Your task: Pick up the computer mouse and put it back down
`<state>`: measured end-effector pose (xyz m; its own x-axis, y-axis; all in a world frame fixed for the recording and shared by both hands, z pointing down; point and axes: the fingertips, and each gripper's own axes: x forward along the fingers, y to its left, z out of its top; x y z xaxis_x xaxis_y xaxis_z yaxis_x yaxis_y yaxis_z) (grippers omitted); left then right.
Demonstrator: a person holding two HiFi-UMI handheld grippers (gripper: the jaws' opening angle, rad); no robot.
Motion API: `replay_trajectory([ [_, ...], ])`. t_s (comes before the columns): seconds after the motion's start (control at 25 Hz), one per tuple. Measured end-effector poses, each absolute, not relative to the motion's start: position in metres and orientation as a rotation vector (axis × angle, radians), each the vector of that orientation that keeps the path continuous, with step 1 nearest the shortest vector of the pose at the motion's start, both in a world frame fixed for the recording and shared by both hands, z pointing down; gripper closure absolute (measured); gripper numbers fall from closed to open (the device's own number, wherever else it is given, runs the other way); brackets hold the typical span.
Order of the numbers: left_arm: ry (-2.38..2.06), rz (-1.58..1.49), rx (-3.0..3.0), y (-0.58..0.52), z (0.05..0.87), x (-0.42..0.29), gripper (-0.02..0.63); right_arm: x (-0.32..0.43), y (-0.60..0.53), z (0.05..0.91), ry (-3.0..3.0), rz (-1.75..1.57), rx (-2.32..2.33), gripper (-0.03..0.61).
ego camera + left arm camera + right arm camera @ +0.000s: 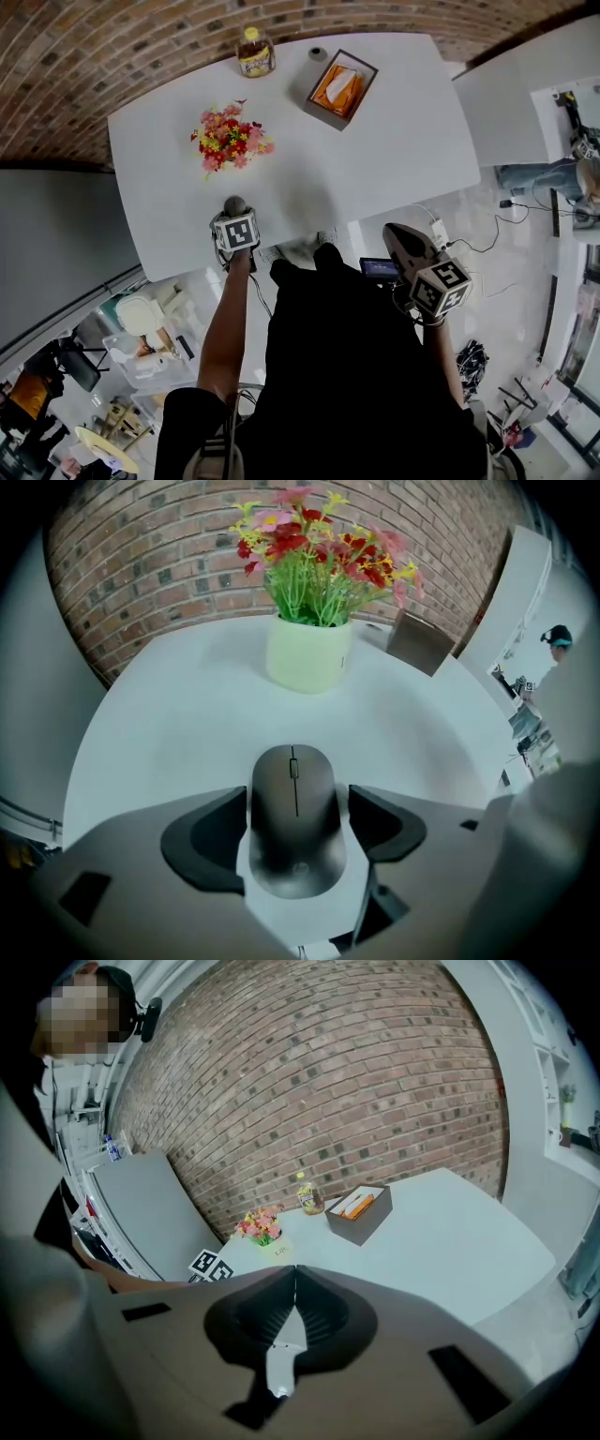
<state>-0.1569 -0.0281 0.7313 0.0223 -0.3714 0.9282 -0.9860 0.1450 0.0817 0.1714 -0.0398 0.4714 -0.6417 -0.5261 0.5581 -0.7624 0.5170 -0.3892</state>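
Left tongs (pixel 298 801) are down at the near edge of the white desk (pixel 375 159), spread, w/ the computer mouse (pixel 294 808) sitting btw the two dark pads (pixel 208 836). In the left gripper view I see a thin sliver of desk on either side of the mouse, so the pads flank it closely but aren't pinching it. Mouse lies flat on the desk top, scroll-wheel end pointing away from me, toward the flower pot (pixel 307 653). Pot is pale, upright, full of red, pink & yellow flowers, and stands well beyond the mouse, approx in line w/ it. In the head view the mouse shows as a small grey oval just ahead of the left marker cube (pixel 236 232), near the desk's front edge, left of ctr.

Right tongs (pixel 295 1271) are pressed together, tips meeting, nothing btw them. They hang off the desk, out past its near edge on my right side, above the floor (pixel 506 234), w/ the right marker cube (pixel 441 286) facing up at the head cam. Their own cam looks over the desk from well away.

Rest of desk: open dark box (pixel 340 89) w/ something orange & white inside, at the far side, right of ctr. A bottle (pixel 254 53) w/ yellow cap and amber contents stands at the far edge, left of the box. Both are well apart from the mouse. Brick wall (pixel 112 47) runs behind the desk.
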Motion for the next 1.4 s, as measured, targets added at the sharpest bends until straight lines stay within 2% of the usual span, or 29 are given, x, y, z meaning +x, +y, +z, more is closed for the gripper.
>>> replay_trajectory([
  [0.4, -1.524, 0.851, 1.375, -0.029, 0.727, -0.155, 0.305, 0.179, -0.040, 0.473, -2.388, 0.886, 1.064, 0.561],
  [0.72, -1.541, 0.902, 1.383, -0.033, 0.719, -0.160, 0.310, 0.182, -0.039, 0.474, -2.390, 0.890, 1.062, 0.561],
  [1.4, -1.444, 0.878, 1.481, -0.037, 0.710, -0.122, 0.311, 0.180, -0.042, 0.471, -2.403, 0.877, 1.053, 0.561],
])
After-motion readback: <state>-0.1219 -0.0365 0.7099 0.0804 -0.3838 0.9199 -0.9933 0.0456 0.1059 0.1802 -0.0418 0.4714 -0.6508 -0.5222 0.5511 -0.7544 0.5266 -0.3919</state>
